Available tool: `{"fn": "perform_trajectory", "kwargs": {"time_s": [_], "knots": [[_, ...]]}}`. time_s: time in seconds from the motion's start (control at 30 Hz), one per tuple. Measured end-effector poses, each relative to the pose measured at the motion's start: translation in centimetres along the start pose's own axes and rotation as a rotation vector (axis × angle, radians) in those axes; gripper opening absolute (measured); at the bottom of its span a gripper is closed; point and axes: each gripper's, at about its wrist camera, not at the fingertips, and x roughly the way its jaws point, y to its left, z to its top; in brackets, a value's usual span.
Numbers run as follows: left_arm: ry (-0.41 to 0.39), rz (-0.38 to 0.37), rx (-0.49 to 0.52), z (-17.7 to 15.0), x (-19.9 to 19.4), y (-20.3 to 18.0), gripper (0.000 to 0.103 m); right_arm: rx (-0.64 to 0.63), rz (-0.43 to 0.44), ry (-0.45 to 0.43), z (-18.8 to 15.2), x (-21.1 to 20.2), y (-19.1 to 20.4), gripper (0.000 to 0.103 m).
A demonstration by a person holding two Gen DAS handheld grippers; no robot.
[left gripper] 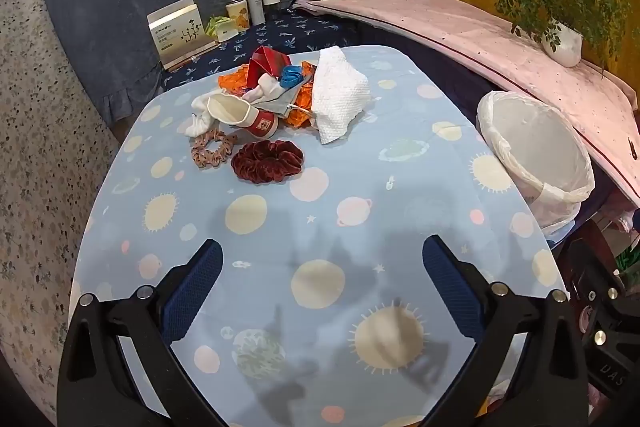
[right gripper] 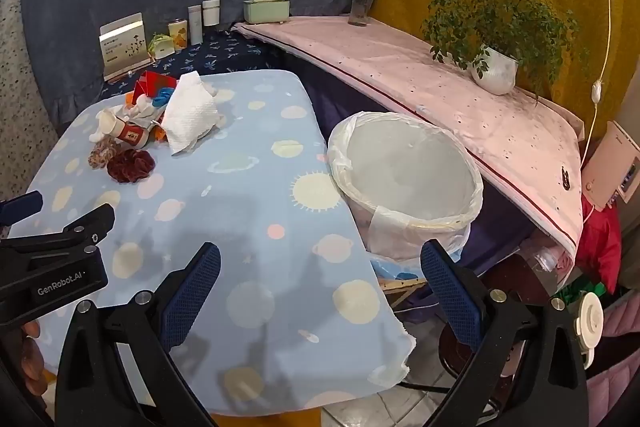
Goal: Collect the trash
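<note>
Left gripper (left gripper: 322, 261): jaws spread wide, nothing between them; held above the near half of the table, tilted downward.
Right gripper (right gripper: 320, 261): jaws spread wide, nothing between them; held over the right edge of the table, with the bin just beyond the right finger.
Table (left gripper: 280, 227): covered by a light blue cloth printed with suns and planets; near half bare.
Trash pile: grouped at the far left part of the table, well apart from both grippers.
Paper towel (left gripper: 338, 99): white, crumpled, standing at the right side of the pile.
Paper cup (left gripper: 244, 115): lying on its side, white with a red band, open mouth facing left.
Orange wrapper (left gripper: 304, 99): crumpled, under and behind the cup and paper towel.
Red packet (left gripper: 268, 65): at the back of the pile, partly upright.
Blue scrap (left gripper: 291, 75): small, on top of the pile beside the paper towel.
Dark red scrunchie (left gripper: 267, 161): flat on the cloth, in front of the cup.
Tan scrunchie (left gripper: 213, 149): just left of the dark red one, the two nearly touching.
Bin (right gripper: 408, 179): lined with a white bag, empty, standing off the right edge of the table.
Shelf (right gripper: 440, 95): pink-covered, behind the bin; carries a potted plant (right gripper: 494, 67) and a flower vase (right gripper: 362, 5).
</note>
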Motion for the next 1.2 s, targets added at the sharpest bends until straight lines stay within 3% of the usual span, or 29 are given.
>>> {"fn": "perform_trajectory", "kwargs": {"time_s": [1.2], "knots": [[-0.064, -0.016, -0.007, -0.4, -1.4, -0.3, 0.096, 0.019, -0.011, -0.023, -0.2, -1.0, -0.2, 0.096]]}}
